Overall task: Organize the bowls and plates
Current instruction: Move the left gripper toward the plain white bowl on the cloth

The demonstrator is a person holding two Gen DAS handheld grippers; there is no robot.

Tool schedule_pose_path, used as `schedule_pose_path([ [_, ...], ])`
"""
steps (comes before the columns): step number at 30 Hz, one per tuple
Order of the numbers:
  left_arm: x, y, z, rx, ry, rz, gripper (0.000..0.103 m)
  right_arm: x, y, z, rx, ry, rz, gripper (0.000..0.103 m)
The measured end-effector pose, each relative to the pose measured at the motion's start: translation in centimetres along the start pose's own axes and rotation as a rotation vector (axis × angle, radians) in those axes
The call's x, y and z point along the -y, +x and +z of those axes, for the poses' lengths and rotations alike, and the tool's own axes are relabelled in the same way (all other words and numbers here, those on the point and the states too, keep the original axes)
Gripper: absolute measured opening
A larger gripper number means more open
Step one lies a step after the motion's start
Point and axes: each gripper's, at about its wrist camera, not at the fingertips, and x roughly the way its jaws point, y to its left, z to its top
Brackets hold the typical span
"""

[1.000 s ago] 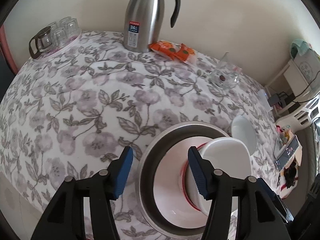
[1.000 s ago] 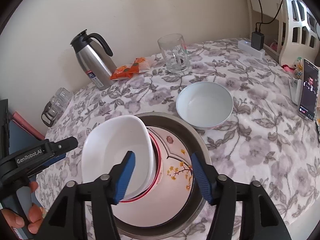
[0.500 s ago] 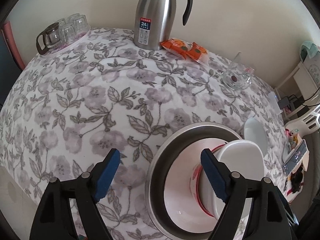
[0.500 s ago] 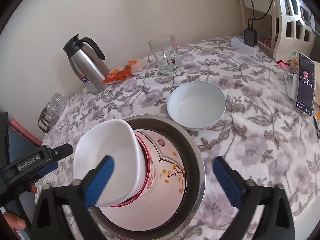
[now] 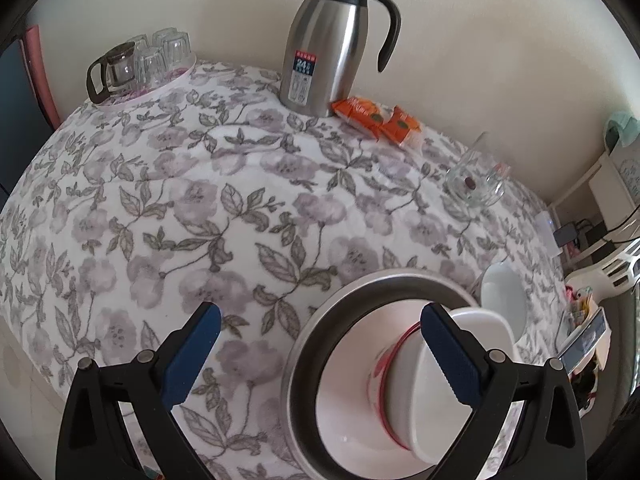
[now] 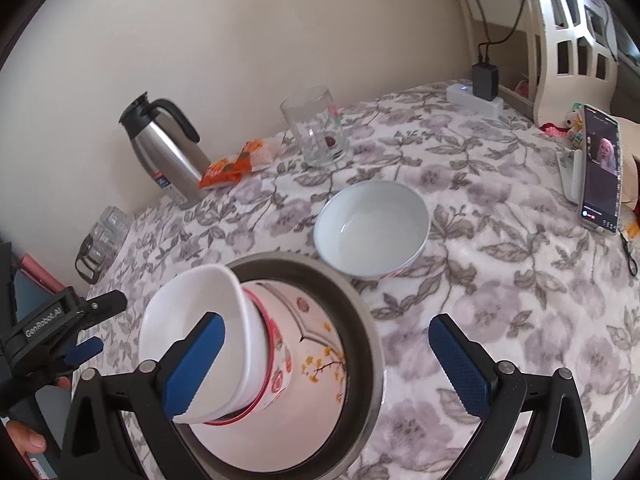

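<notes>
A steel basin (image 5: 304, 340) (image 6: 362, 316) stands near the table's front edge. In it lies a pink patterned plate (image 5: 344, 392) (image 6: 316, 344). A red-rimmed bowl (image 5: 378, 376) (image 6: 272, 364) leans on its side in the plate, and a white bowl (image 5: 420, 420) (image 6: 188, 316) is nested in it. My left gripper (image 5: 320, 336) hovers over the basin's left rim, its jaws still opening and touching nothing. My right gripper (image 6: 328, 360) stands wide open above the stack, not pressing on it. A pale bowl (image 6: 372, 228) (image 5: 504, 296) sits upright on the cloth behind the basin.
At the back by the wall stand a steel thermos jug (image 5: 324, 40), orange snack packets (image 5: 376, 120), a glass mug (image 5: 476, 184) and a tray of glasses (image 5: 140, 64). A propped phone (image 6: 600, 168) and a power strip (image 6: 476, 100) are on the right side.
Both grippers have opened from about half width to wide. The white bowl stays nested in the red-rimmed bowl. The right gripper has shifted slightly over the basin.
</notes>
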Motion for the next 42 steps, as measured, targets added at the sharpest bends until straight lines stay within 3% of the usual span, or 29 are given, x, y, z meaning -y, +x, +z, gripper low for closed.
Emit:
schedule_pose_path([
  [11,2.6,-2.0,0.3,0.099,0.0,-0.07,0.1,3.2,0.0,0.8,0.016,0.081,-0.021,0.103],
  [19,5.5,-3.3,0.8,0.165,0.062,-0.113,0.1,7.1,0.4,1.5,0.014,0.18,-0.061,0.103],
  [26,8.8,-3.2,0.5,0.115,0.115,-0.223,0.1,9.3,0.9,1.7,0.001,0.229,-0.079,0.103],
  [36,15.2,-2.4,-0.8,0.04,0.219,-0.306,0.1,12.4,1.1,2.2,0.002,0.282,-0.106,0.103],
  [42,17.9,-1.2,-1.9,0.009,0.25,-0.315,0.1,14.6,1.4,2.1,-0.004,0.323,-0.12,0.103],
])
